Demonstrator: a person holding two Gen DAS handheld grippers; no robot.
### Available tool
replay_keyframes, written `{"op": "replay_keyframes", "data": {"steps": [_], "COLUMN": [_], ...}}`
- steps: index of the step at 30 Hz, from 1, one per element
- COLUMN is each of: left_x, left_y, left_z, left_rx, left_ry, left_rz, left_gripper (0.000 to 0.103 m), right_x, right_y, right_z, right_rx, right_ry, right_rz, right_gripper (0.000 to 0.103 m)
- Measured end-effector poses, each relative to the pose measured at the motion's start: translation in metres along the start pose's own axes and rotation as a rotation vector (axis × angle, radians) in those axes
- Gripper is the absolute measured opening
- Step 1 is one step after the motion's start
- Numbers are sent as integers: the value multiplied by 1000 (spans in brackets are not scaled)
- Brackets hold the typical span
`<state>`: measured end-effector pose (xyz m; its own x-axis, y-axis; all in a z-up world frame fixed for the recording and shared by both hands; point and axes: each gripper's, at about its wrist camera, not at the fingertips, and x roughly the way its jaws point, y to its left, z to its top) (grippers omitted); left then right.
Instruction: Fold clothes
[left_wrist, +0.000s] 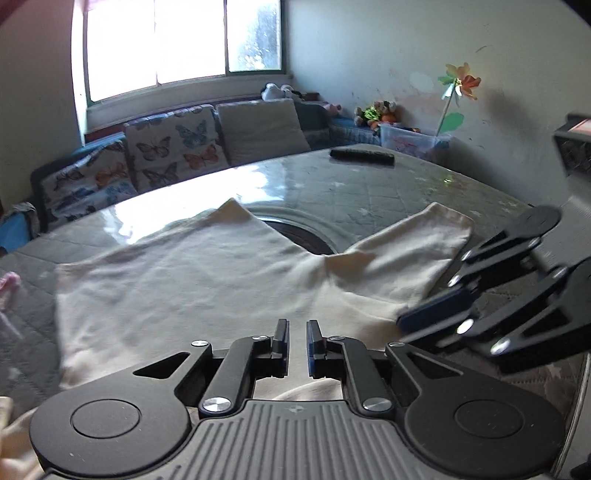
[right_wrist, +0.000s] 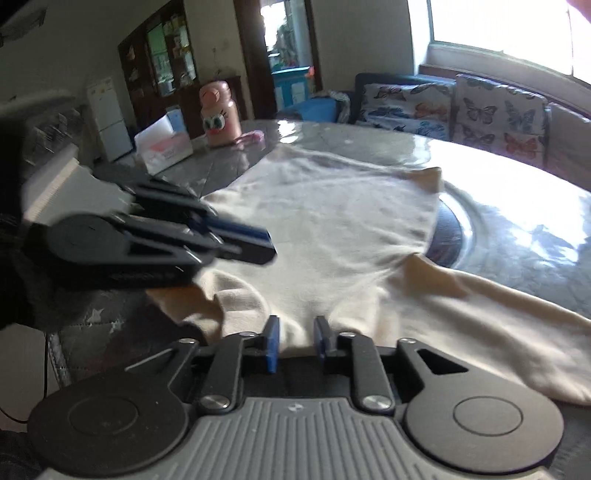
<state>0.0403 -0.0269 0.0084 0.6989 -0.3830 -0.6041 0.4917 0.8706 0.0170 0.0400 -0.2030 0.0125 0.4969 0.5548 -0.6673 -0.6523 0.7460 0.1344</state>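
Note:
A cream long-sleeved garment (left_wrist: 192, 280) lies spread flat on the grey quilted table (left_wrist: 354, 192), its sleeves reaching toward the far side. My left gripper (left_wrist: 297, 345) hovers over the garment's near edge with its jaws a small gap apart and nothing between them. My right gripper (right_wrist: 295, 343) is over the near edge of the same garment (right_wrist: 332, 229), jaws apart and empty. The right gripper also shows at the right of the left wrist view (left_wrist: 436, 314), and the left gripper at the left of the right wrist view (right_wrist: 255, 240).
A dark remote-like bar (left_wrist: 362, 157) lies at the table's far side. A pink bottle (right_wrist: 219, 118) and a tissue box (right_wrist: 162, 147) stand at the far left. A dark round inset (left_wrist: 295, 236) sits mid-table. Butterfly cushions (left_wrist: 173, 147) line the sofa behind.

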Motion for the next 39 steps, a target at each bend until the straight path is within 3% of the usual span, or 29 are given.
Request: {"op": "replay_keyframes", "data": {"steps": [5,10,16,18,23,24,25,27,36,39], "left_x": [18,20,21,21,21,21,21,21,21,20], "left_y": [-17,-31,-33,-34,-36,-37,-37,-38,-38,-39], "left_z": [-3,-7,-8,-8,-8,-8,-8,-9,-11,-11], "left_rx": [23,56,55,57,63,67,71,76,96,102], "left_ry": [25,35,36,37,37,37,36,36,29,26], "left_rz": [-49,-77,-80,-80,-81,-80,-80,-82,-92,-95], "left_gripper": [11,11,14,14,16,16,16,16,16,16], "right_x": [-30,-53,-64,-65,-60,-60,-59,-56,-43,-31], "right_y": [-30,-81,-145,-157,-172,-170,-168,-163,-173,-183], "right_z": [-10,-25,-44,-49,-59,-58,-57,-50,-6,-5], "right_rx": [93,212,378,418,485,470,455,436,270,280], "right_ry": [-43,-74,-82,-84,-82,-79,-75,-65,-82,-57], "right_rz": [-112,-372,-585,-618,-562,-562,-561,-566,-681,-693], "right_gripper": [21,26,33,34,32,29,15,8,6,6]}}
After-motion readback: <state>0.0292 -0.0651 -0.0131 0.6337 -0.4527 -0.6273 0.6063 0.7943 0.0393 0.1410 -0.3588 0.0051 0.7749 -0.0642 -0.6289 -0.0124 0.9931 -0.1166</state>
